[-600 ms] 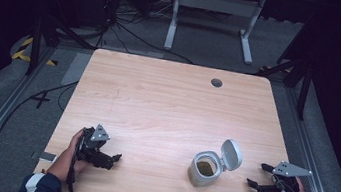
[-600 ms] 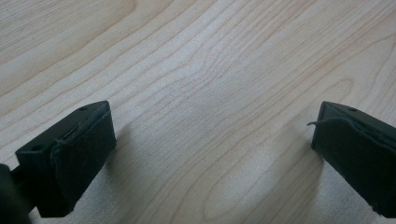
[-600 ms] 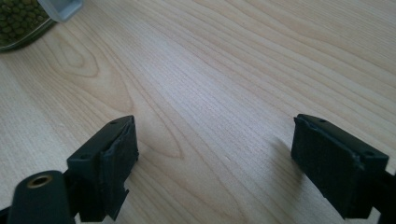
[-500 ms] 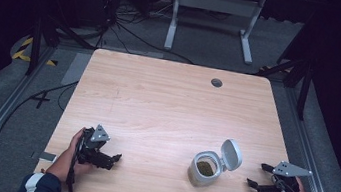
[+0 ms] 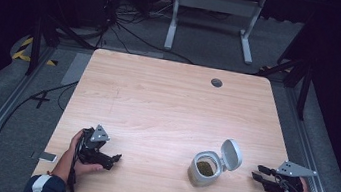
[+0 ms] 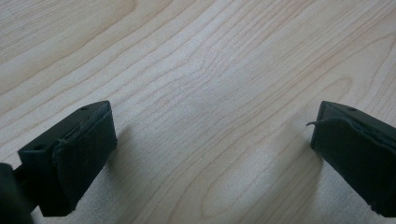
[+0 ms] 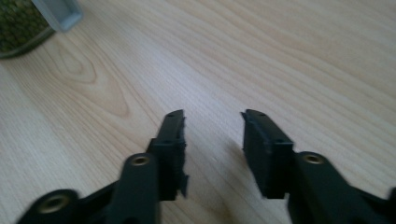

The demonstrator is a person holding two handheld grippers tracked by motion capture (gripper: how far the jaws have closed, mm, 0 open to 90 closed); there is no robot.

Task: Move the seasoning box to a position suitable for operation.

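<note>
Change: we see almost none — both hands stay low by the near edge of the table (image 5: 168, 100).
Left gripper (image 5: 114, 158): jaws wide apart, empty.
Right gripper (image 5: 258, 173): jaws partly apart, empty — the jar (image 5: 206, 168) stands untouched, lid up.

I can read no text, label, brand, number or sign anywhere. The pale wood-grain tabletop (image 5: 166, 110) under my grippers is bare of print. The small white jar with its hinged lid flipped open (image 5: 209, 166), just beside my right black two-jaw gripper (image 5: 259, 173) and well apart from my left black two-jaw gripper (image 5: 114, 158), carries no wording I can make out. The yellow-and-black striped tape on the floor (image 5: 26, 50), far beyond my left gripper, bears stripes but no letters.
</note>
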